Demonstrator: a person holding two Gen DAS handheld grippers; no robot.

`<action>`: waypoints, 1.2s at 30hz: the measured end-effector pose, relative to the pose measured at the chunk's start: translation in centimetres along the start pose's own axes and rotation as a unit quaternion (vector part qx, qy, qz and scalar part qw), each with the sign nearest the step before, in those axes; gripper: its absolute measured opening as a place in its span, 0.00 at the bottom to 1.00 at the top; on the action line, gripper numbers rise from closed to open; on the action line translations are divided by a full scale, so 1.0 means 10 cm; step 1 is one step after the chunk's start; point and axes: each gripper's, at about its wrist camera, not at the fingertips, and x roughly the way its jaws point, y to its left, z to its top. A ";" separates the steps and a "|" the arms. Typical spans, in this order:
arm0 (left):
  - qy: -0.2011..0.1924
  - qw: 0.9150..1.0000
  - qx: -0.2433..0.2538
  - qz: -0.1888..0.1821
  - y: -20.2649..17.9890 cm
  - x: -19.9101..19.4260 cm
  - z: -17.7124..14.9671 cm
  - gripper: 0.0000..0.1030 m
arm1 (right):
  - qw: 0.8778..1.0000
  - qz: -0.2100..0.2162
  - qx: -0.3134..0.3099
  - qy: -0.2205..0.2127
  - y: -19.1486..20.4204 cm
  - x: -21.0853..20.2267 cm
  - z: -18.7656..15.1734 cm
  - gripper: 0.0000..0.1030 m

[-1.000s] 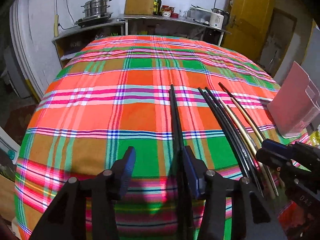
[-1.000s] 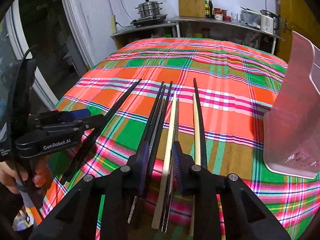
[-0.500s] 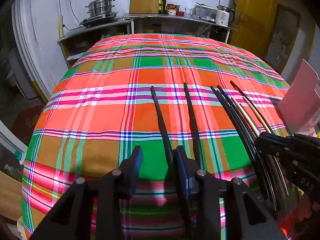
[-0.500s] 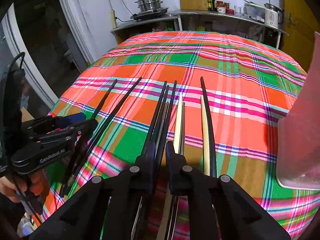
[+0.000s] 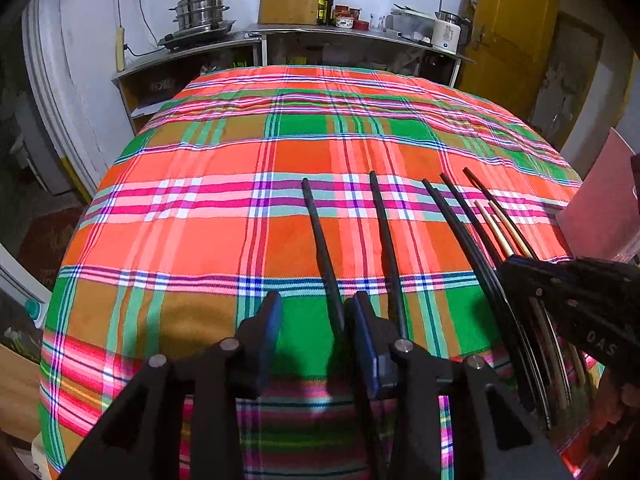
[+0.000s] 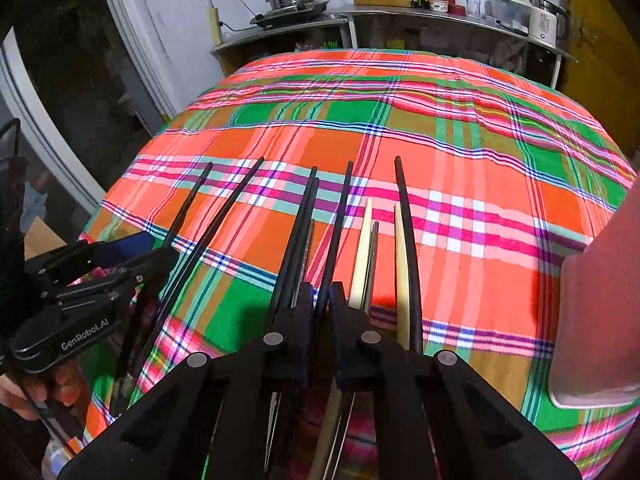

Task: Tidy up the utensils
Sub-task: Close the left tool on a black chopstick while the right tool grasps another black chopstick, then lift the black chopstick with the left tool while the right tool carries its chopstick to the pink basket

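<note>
Several chopsticks lie side by side on the plaid cloth [image 5: 208,216]. In the left wrist view my left gripper [image 5: 314,332] is open; one black chopstick [image 5: 324,256] runs into the gap along the right finger, and a second black chopstick [image 5: 384,240] lies just outside it. In the right wrist view my right gripper [image 6: 322,304] has its jaws closing, pinched on a single black chopstick [image 6: 336,232]. A black pair [image 6: 296,232] lies left of it, with cream chopsticks [image 6: 362,256] and another black one [image 6: 408,232] to the right.
A pink plastic container [image 6: 600,320] stands at the right edge of the table, also seen as the pink container [image 5: 604,208]. A hand holds the left gripper [image 6: 132,256] at the near left. Shelves with pots and bottles [image 5: 328,0] stand beyond the table's far end.
The right jaws have narrowed from open to pinching one black chopstick. The two black chopsticks at the left gripper, first lying together, have spread apart, and the left jaws have narrowed a little.
</note>
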 end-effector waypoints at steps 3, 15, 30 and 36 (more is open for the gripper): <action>0.009 1.000 -0.001 0.000 0.00 0.02 0.05 0.36 | 1.000 -0.002 0.005 0.009 0.00 0.04 0.09 0.08; 0.027 0.999 0.002 0.016 0.02 0.11 0.25 0.10 | 0.999 -0.001 0.016 0.036 -0.03 0.21 0.38 0.07; -0.042 0.997 -0.011 -0.058 -0.03 -0.62 0.40 0.05 | 0.998 0.047 0.020 -0.043 0.02 -0.51 0.37 0.05; -0.081 0.994 0.004 -0.074 -0.15 -1.10 0.49 0.05 | 0.994 0.059 0.018 -0.092 0.06 -0.99 0.36 0.05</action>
